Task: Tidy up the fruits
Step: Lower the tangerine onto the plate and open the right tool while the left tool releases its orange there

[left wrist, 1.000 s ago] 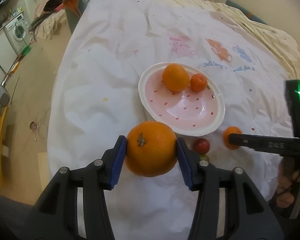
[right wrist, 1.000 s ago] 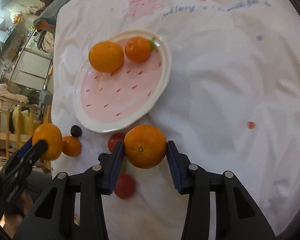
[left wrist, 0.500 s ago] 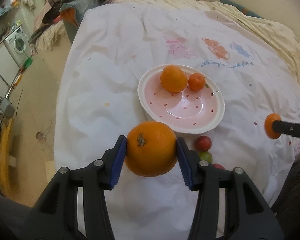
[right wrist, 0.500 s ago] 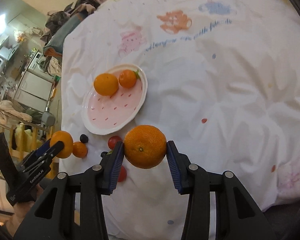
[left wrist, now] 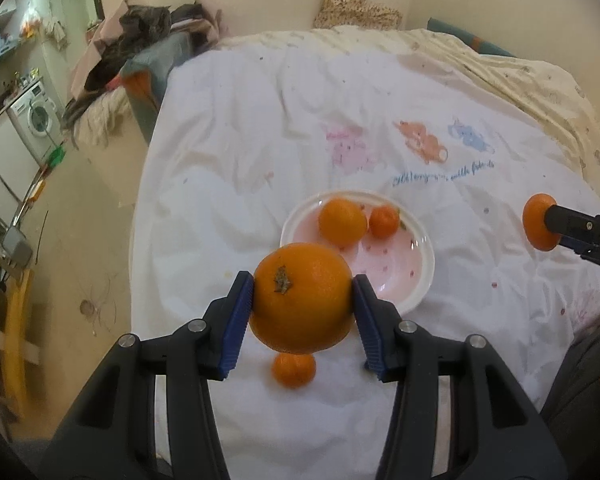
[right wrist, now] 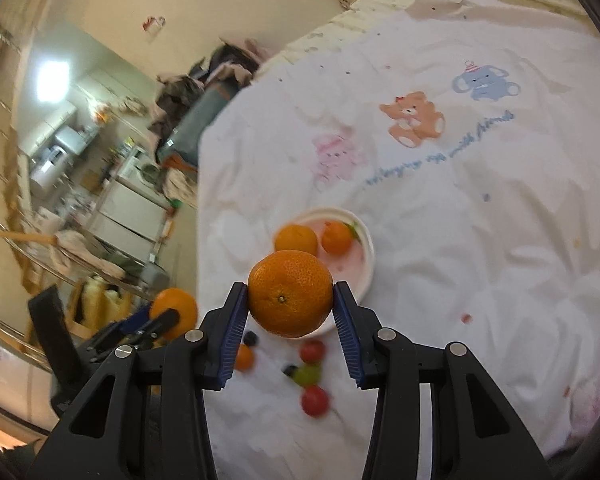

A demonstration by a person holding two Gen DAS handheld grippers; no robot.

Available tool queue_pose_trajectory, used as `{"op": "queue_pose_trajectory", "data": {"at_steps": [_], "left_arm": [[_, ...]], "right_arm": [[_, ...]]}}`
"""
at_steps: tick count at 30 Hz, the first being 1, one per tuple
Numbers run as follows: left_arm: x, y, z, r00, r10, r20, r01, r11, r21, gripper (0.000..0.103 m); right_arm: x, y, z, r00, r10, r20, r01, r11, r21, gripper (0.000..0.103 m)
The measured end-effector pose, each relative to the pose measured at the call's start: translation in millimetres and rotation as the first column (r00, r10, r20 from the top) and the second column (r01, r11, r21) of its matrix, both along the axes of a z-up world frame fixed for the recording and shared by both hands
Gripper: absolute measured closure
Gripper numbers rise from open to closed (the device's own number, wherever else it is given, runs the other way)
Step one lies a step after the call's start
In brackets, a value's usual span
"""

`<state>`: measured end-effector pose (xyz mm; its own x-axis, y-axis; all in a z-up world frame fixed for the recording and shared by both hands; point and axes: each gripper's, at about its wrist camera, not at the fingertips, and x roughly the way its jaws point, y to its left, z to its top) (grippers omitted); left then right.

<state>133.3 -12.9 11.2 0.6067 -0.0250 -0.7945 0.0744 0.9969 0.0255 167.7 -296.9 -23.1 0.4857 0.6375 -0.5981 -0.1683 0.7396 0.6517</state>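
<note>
Both grippers have risen well above the white sheet (left wrist: 236, 184). The left gripper (left wrist: 303, 296) grasps an orange (left wrist: 302, 298), the right gripper (right wrist: 291, 295) a mandarin (right wrist: 290, 294). The plate (left wrist: 422, 276) below holds 2 fruits; both carried ones likely go there next.

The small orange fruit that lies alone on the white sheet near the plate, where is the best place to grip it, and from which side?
Probably from above, pads on opposite sides at the widest middle of the small orange fruit. It is round and lies on the soft sheet, apart from the plate, so both flanks look free. Both grippers are full now: the left gripper holds a big orange.
</note>
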Motion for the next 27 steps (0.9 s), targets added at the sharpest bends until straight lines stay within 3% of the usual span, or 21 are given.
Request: {"op": "queue_pose_trajectory", "data": {"at_steps": [4, 9, 18, 27], "left_arm": [[17.1, -1.4, 1.9, 0.999, -0.035, 0.006, 0.035, 0.999, -0.014, 0.057], [43.6, -1.2, -6.9, 0.998, -0.053, -0.016, 0.052, 0.998, -0.019, 0.057], [92.6, 0.9, -53.9, 0.989, -0.021, -0.146, 0.02, 1.0, -0.006, 0.057], [116.2, -15.0, -96.2, 0.973, -0.067, -0.219, 0.075, 0.997, 0.03, 0.057]], "right_arm": [[19.4, 1.8, -6.3, 1.0, 0.016, -0.023, -0.015, 0.999, 0.039, 0.058], [45.5, 10.6, -18.2, 0.998, 0.038, -0.056, -0.037, 0.999, 0.012, 0.058], [90.9, 30.5, -46.9, 0.987, 0.087, -0.133, -0.093, 0.995, -0.034, 0.058], [131.6, 46.7, -96.0, 0.96, 0.11, -0.257, -0.137, 0.987, -0.088, 0.057]]}}
